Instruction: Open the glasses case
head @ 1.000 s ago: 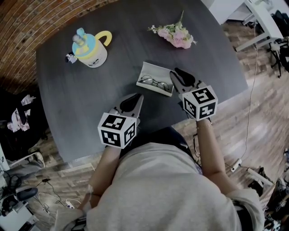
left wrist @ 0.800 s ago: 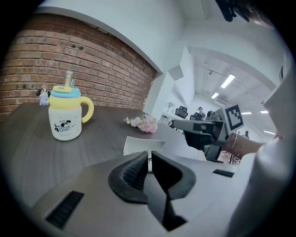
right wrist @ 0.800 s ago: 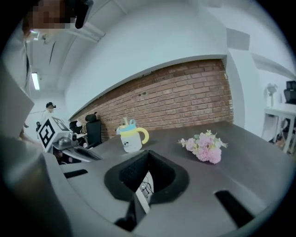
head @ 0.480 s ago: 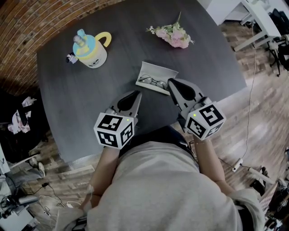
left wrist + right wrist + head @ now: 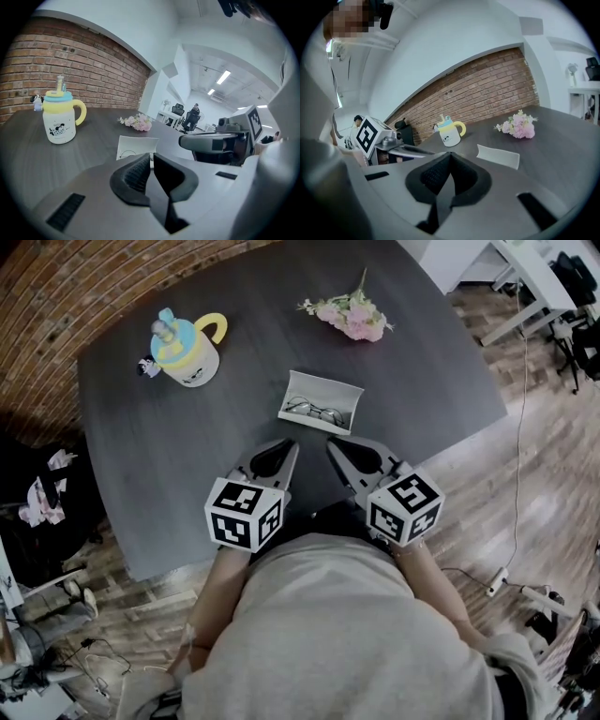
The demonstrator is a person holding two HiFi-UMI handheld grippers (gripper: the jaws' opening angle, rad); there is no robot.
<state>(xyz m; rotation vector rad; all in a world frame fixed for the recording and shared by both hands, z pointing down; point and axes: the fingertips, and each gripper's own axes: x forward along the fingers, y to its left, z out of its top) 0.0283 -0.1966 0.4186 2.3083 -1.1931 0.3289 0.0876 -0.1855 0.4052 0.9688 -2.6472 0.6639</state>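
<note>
Glasses case [image 5: 322, 401] lies open on the dark table [image 5: 178, 442], spectacles [image 5: 314, 410] inside. Left gripper [image 5: 290, 445] and right gripper [image 5: 331, 443]: jaws closed together, nothing held. Both sit side by side near the case's near edge, clear of it.

grey top [image 5: 347, 634]; grey grippers [image 5: 284, 448] [image 5: 335, 448]; black-white marker cubes [image 5: 246, 514]

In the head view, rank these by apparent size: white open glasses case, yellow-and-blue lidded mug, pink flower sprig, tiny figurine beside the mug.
1. Yellow-and-blue lidded mug and white open glasses case: too alike to rank.
2. Pink flower sprig, slightly smaller.
3. Tiny figurine, clearly smallest.
</note>
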